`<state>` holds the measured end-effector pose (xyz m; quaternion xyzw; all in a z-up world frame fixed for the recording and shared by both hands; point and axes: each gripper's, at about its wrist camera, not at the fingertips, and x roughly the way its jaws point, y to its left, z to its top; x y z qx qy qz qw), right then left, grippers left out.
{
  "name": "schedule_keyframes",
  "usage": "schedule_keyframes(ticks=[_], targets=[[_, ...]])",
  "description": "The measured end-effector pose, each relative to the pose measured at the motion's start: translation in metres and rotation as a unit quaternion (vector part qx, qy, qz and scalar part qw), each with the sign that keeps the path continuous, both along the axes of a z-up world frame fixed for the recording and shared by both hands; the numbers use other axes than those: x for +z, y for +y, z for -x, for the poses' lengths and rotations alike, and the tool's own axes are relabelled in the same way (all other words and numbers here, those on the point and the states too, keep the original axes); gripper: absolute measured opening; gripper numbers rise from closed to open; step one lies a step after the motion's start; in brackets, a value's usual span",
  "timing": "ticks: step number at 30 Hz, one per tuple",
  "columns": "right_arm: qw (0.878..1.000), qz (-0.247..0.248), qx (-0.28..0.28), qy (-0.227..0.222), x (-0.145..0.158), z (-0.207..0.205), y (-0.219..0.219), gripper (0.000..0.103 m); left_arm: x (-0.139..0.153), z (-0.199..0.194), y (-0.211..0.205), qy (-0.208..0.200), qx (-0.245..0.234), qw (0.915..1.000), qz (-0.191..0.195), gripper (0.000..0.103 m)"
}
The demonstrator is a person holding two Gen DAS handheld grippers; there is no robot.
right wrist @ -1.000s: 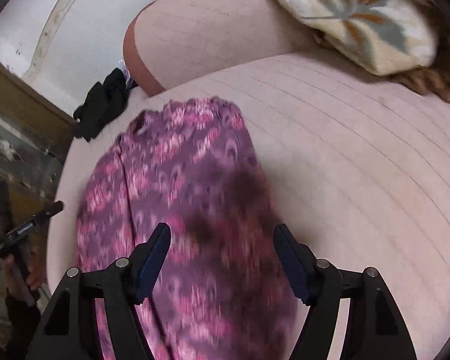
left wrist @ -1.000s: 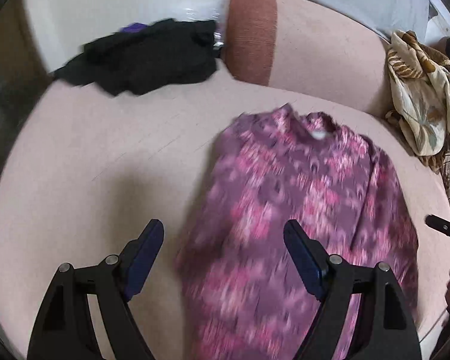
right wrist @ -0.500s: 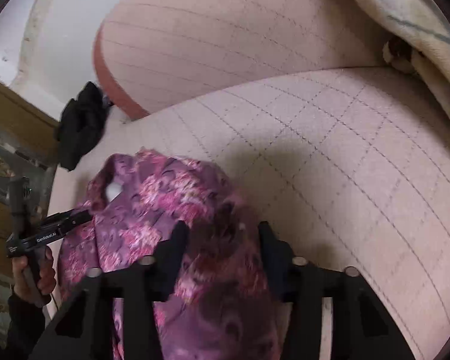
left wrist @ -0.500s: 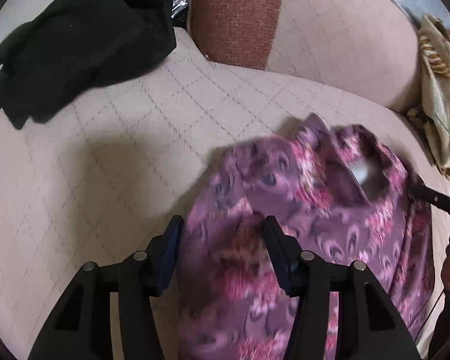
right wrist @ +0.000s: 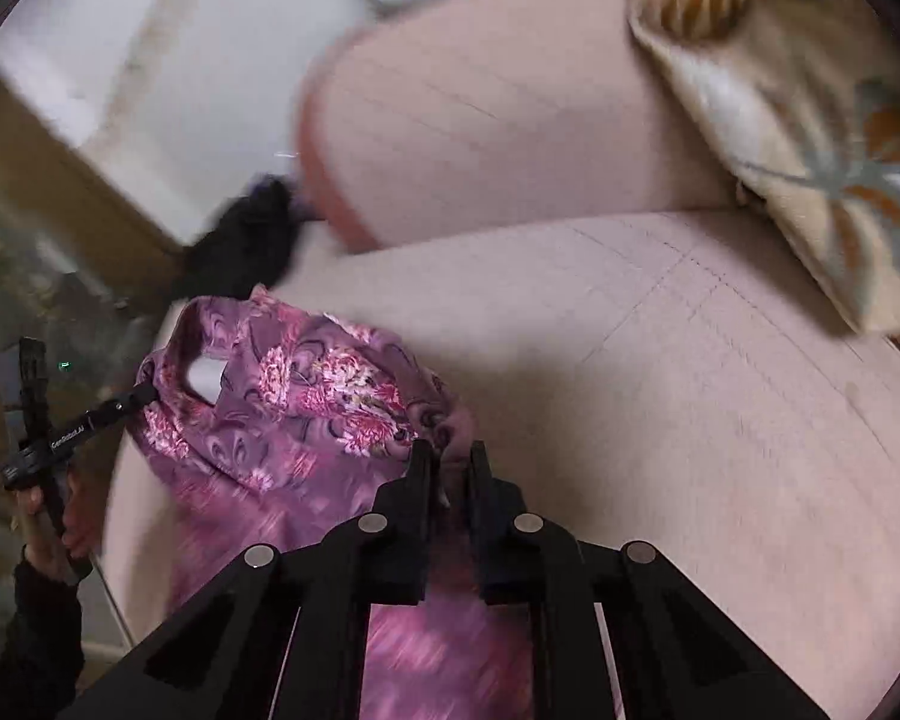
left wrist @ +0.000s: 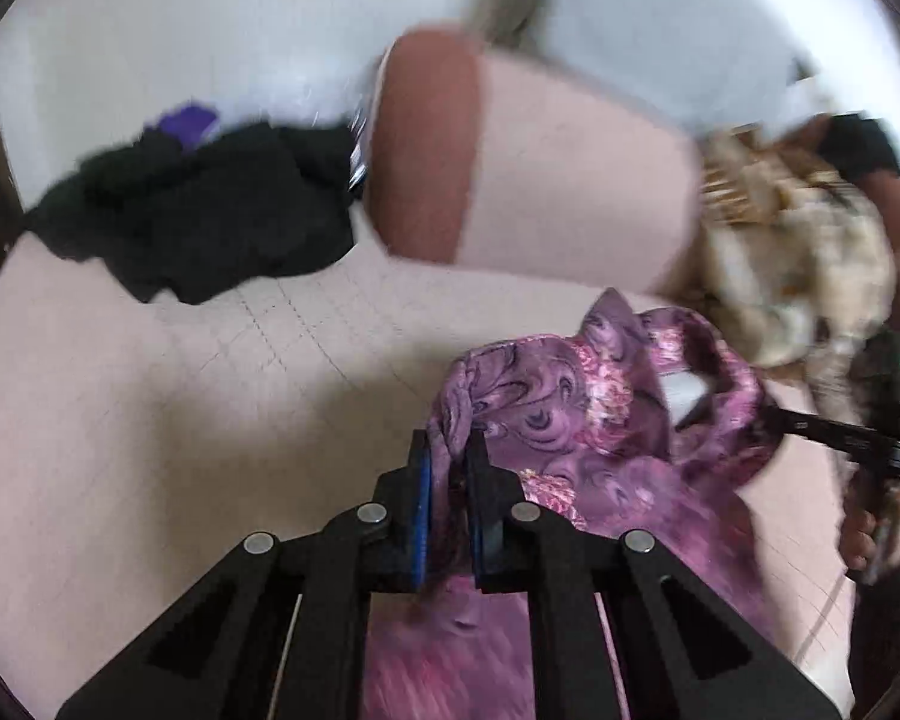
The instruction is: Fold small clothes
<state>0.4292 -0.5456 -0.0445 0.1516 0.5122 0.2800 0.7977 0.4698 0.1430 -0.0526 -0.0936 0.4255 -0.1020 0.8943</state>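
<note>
A purple and pink floral top (left wrist: 594, 420) lies on the pale pink sofa seat (left wrist: 150, 420), collar end raised and bunched. My left gripper (left wrist: 449, 450) is shut on its left shoulder edge. My right gripper (right wrist: 450, 457) is shut on the right shoulder edge of the same top (right wrist: 306, 408). Each view shows the other gripper beside the collar: the right one (left wrist: 840, 438) in the left wrist view, the left one (right wrist: 78, 432) in the right wrist view. The top's lower part hangs blurred under my fingers.
A black garment (left wrist: 198, 216) lies at the sofa's far left by the brown-edged back cushion (left wrist: 426, 144). A beige leaf-patterned cloth (left wrist: 798, 252) is heaped at the right, also in the right wrist view (right wrist: 798, 120). A wooden cabinet (right wrist: 42, 228) stands left of the sofa.
Both grippers went from open over the flat top to shut on its shoulder edges. The collar end has lifted off the seat and bunched up.
</note>
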Motion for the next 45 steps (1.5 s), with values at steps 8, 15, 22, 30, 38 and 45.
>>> schedule_keyframes(ticks=[8,15,22,30,38,45], targets=[[1.0,-0.006,0.01,0.003,0.038,0.191,-0.058,0.011,0.008,0.2,-0.038,-0.007,-0.006,0.9993,0.035,0.01],[0.995,0.025,-0.034,0.089,-0.047,0.316,-0.061,0.018,-0.094,0.289,-0.074,0.09,0.05,0.9943,0.026,0.017],[0.993,-0.048,-0.078,0.078,-0.022,0.353,-0.086,0.068,-0.042,0.328,-0.035,0.065,0.136,0.9816,0.117,0.085],[0.933,-0.216,-0.181,0.225,-0.056,0.324,-0.089,0.073,-0.078,0.301,-0.02,0.143,0.204,0.9339,0.257,0.086],[0.911,-0.185,-0.242,0.279,-0.072,0.308,-0.087,0.077,-0.112,0.292,-0.03,0.215,0.242,0.9055,0.274,0.086],[0.909,-0.189,-0.23,0.293,-0.079,0.308,-0.079,0.06,-0.126,0.302,-0.056,0.22,0.229,0.9155,0.248,0.083]])
